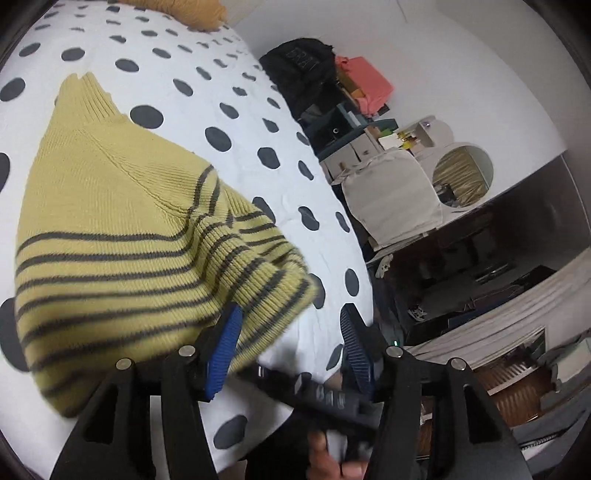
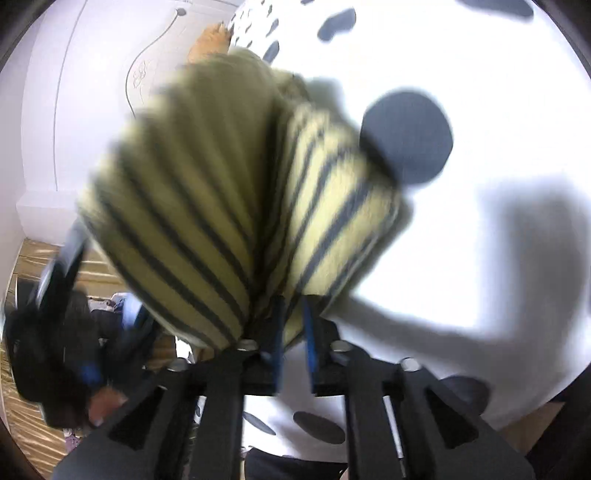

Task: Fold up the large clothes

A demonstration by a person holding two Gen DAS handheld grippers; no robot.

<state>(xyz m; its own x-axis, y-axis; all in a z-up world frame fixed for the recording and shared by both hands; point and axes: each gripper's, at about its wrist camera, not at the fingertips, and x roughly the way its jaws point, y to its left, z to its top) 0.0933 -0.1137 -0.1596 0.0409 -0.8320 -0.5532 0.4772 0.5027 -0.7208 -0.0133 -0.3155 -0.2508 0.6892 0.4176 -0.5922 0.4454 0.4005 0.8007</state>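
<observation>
A yellow knit sweater (image 1: 122, 236) with dark grey stripes lies partly folded on a white bed cover with dark dots (image 1: 229, 92). My left gripper (image 1: 291, 332) is open, its blue fingers (image 1: 227, 343) apart, with the sweater's striped hem lying against the left one. My right gripper (image 2: 293, 317) is shut on the sweater's striped edge (image 2: 236, 206) and holds it bunched and lifted above the bed (image 2: 480, 155). The right wrist view is blurred. The other gripper (image 2: 66, 295) shows at the left there, and the right gripper's body (image 1: 332, 398) shows low in the left wrist view.
An orange cushion (image 1: 184, 11) lies at the bed's far end. Beside the bed stand a black bag (image 1: 299, 70), a pink box (image 1: 369, 85), shelves with clutter and a chair with a beige cover (image 1: 391, 195). The bed edge runs along the right.
</observation>
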